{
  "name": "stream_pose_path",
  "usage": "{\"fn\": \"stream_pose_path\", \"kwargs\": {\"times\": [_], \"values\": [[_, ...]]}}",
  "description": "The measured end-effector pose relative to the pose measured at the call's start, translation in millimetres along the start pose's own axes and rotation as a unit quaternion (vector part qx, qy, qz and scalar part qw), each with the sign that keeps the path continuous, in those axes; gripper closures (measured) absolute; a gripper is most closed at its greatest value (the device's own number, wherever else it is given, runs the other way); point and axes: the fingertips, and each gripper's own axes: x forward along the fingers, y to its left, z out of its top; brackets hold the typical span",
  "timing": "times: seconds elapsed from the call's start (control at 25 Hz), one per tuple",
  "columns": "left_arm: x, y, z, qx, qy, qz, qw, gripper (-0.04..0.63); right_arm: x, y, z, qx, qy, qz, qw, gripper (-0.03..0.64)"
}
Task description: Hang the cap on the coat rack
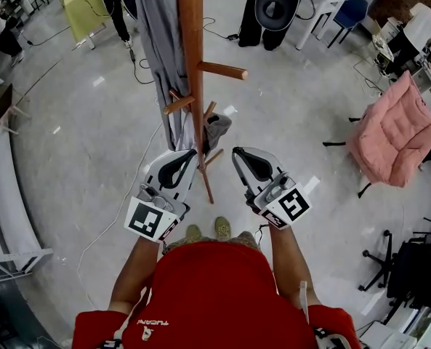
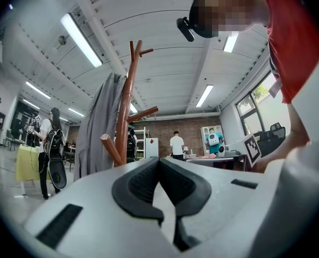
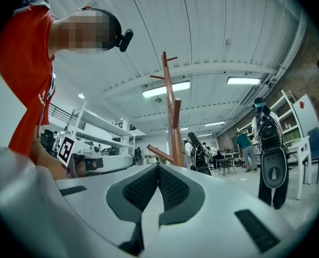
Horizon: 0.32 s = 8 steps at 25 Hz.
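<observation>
The left gripper (image 1: 190, 160) and right gripper (image 1: 239, 154) both have their jaws pressed together with nothing between them. They sit level on either side of the coat rack (image 1: 192, 49), probably because there is nothing to carry. What looks like the cap (image 1: 216, 128), grey, hangs on a low peg beside the pole, under a grey garment (image 1: 157, 42). The hanging therefore seems done.

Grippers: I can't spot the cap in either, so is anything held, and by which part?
Nothing is held. The left gripper and the right gripper both have their jaws shut together with nothing between them, near the coat rack.
</observation>
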Motion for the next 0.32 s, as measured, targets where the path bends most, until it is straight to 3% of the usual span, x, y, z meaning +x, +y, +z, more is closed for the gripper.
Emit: {"fn": "stream_pose_path", "kwargs": {"times": [0.32], "values": [[0.4,-3.5,1.1,0.000,0.002,0.001,1.0000,0.586,-2.8,-0.6,1.2,0.001,-0.002,0.003,1.000,0.594]]}}
